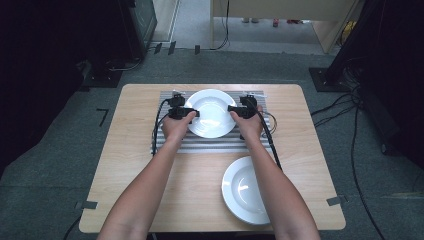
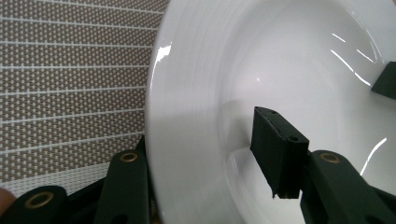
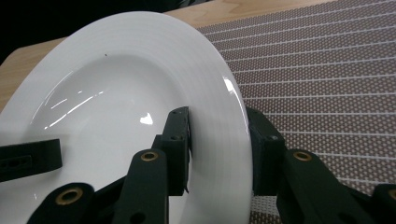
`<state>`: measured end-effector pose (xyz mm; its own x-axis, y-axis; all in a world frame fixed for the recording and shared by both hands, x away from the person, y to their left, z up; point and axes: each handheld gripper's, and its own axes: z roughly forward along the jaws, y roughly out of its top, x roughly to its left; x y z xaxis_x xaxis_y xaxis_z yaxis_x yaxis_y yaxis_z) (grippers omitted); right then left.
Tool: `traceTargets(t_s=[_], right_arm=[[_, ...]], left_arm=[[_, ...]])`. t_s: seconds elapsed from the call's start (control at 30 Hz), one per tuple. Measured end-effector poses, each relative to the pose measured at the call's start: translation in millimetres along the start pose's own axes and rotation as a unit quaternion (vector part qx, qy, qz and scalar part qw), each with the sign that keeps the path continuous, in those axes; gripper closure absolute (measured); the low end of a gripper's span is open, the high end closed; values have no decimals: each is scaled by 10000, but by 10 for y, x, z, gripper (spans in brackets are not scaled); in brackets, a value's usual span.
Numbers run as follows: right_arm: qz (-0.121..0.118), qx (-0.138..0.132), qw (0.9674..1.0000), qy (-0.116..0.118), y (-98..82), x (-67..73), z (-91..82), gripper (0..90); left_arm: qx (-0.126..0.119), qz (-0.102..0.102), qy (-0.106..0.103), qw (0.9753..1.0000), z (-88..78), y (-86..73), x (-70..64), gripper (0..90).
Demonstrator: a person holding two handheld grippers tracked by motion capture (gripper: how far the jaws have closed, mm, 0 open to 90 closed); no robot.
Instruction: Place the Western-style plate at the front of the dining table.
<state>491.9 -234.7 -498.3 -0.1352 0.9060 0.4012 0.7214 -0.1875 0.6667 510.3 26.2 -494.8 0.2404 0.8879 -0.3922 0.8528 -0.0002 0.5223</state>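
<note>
My right claw pinches the rim of the round white ceramic plate on the striped woven mat; my left claw straddles its opposite rim, released, pads apart.

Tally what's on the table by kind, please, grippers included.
White plates: 2, one on the mat, one on bare wood
Woven placemat: 1
Grippers: 2, left gripper, right gripper
Total: 5
</note>
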Motion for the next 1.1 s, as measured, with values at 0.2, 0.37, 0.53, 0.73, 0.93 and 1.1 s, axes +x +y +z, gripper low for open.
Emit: traceTargets(t_s=[0.2, 0.37, 0.53, 0.73, 0.93, 1.1], right_arm=[[134, -13, 9999, 17, -20, -34, 81, 647], [-1, -106, 9999, -28, -50, -56, 116, 632], [-131, -263, 9995, -67, -23, -56, 67, 603], [-239, -335, 9991, -104, -17, -91, 12, 571], [-367, -412, 9984, -91, 1, -159, -112, 577], [-529, -342, 9978, 227, 5, -206, -236, 592]], left_arm=[[21, 211, -155, 9997, 30, 19, -12, 409], [49, 182, -147, 9997, 30, 38, -15, 311], [-15, 389, 315, 9987, -16, 46, -5, 292], [-225, 437, 321, 9983, -144, 79, 4, 281], [-380, 384, 325, 9980, -266, 65, 68, 280], [-571, 320, 167, 9977, -364, 1, 105, 277]])
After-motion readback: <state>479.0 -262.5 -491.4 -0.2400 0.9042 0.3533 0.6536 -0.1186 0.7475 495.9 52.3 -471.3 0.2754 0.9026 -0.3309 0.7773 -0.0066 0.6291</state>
